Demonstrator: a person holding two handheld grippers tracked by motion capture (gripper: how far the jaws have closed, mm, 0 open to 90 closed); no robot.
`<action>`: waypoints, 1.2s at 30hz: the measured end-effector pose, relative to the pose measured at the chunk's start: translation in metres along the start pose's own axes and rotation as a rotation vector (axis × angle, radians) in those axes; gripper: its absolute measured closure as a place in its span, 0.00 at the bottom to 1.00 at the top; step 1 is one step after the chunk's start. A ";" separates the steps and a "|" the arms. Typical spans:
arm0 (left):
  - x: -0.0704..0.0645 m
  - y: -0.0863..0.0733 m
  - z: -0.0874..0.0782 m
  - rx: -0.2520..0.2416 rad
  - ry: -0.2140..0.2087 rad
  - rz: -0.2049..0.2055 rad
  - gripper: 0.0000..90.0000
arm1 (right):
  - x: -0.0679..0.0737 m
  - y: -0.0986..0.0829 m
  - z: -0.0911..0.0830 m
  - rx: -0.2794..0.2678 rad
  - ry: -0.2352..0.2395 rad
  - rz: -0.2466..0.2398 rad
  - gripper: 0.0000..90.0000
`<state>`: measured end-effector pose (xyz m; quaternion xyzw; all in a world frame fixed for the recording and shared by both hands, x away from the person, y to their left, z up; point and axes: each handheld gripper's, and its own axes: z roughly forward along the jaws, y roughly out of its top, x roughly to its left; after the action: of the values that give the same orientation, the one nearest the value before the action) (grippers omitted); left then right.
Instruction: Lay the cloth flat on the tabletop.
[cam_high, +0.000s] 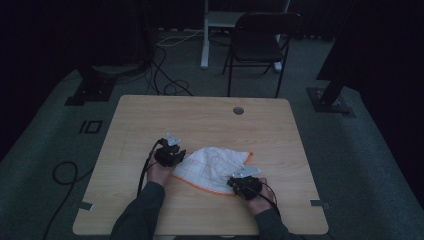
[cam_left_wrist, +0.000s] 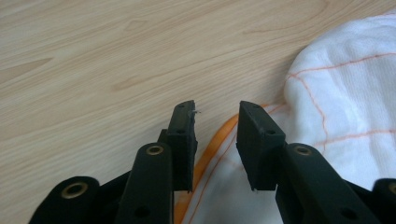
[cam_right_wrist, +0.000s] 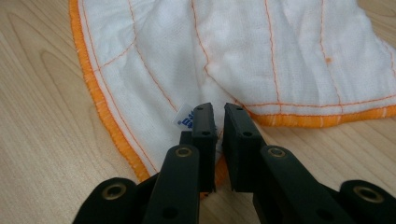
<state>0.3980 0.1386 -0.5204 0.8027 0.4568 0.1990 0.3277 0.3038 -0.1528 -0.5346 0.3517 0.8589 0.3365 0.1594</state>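
Lying rumpled on the tabletop (cam_high: 150, 120), the white cloth (cam_high: 212, 167) looks soft and limp, best pinched at its orange hem, where the left gripper (cam_left_wrist: 215, 116) straddles it parted and the right gripper (cam_right_wrist: 218, 116) stands nearly closed at a corner.

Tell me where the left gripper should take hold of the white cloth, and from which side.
Grip the orange hemmed edge of the white cloth on its left side, coming in low along the table from the left. That hem lies flat between the left gripper's open jaws, while the cloth's middle is bunched. The right gripper sits at the near corner by the small label.
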 end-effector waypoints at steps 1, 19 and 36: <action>-0.001 0.001 0.003 0.006 -0.004 0.004 0.73 | 0.000 0.000 0.000 0.001 0.001 0.000 0.93; -0.001 -0.001 0.015 0.058 -0.027 0.007 0.89 | -0.001 -0.002 0.000 0.009 0.002 0.001 0.93; 0.032 -0.018 -0.001 0.056 0.060 -0.097 0.96 | -0.008 -0.006 -0.005 0.023 0.003 0.028 0.99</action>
<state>0.4023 0.1738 -0.5319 0.7821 0.5103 0.1937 0.3005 0.3039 -0.1640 -0.5347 0.3649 0.8579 0.3294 0.1495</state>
